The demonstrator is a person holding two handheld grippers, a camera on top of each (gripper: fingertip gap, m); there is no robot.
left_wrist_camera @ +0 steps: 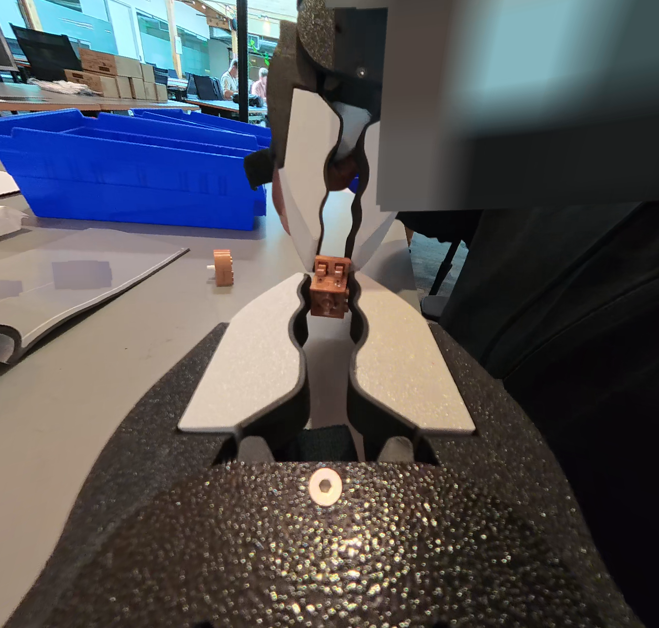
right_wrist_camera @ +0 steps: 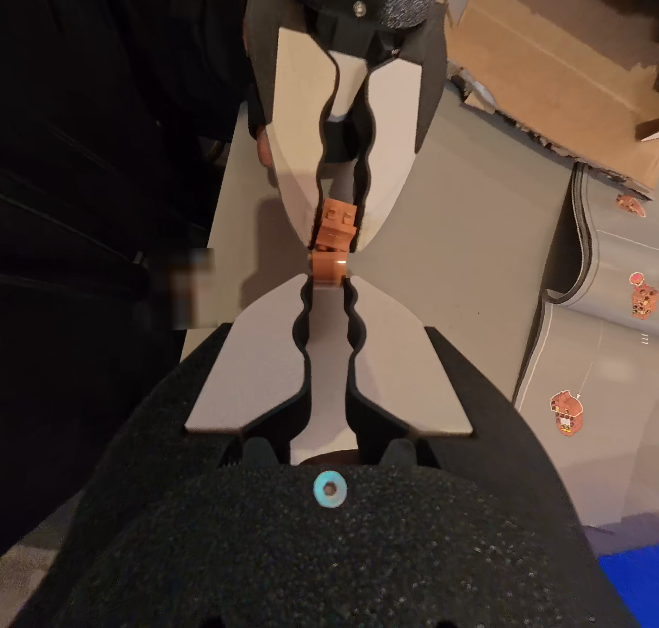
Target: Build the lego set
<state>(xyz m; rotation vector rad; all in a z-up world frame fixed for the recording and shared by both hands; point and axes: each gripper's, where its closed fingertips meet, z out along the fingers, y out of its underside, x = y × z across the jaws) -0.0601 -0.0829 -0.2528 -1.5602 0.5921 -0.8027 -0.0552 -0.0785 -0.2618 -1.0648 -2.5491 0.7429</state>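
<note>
Both hand-held grippers, left (left_wrist_camera: 328, 295) and right (right_wrist_camera: 328, 272), meet tip-to-tip, each clamping a brown brick piece (left_wrist_camera: 328, 301).

A large, bright open hall stretches away behind a grey tabletop (left_wrist_camera: 107, 361), with tall glass-fronted walls (left_wrist_camera: 89, 30), pale timber beams (left_wrist_camera: 171, 30) and daylight coming from high windows. Further back stand long wooden tables (left_wrist_camera: 53, 99) stacked with cardboard boxes (left_wrist_camera: 114, 76), dark office chairs (left_wrist_camera: 46, 53), a black pole (left_wrist_camera: 242, 40) and two people seated at a desk (left_wrist_camera: 246, 83). Blue plastic bins (left_wrist_camera: 135, 169) sit on the near table beside an open grey booklet (left_wrist_camera: 82, 283), a torn cardboard box (right_wrist_camera: 535, 76) lies further along, and dark carpet (left_wrist_camera: 435, 254) shows below the table edge.
</note>
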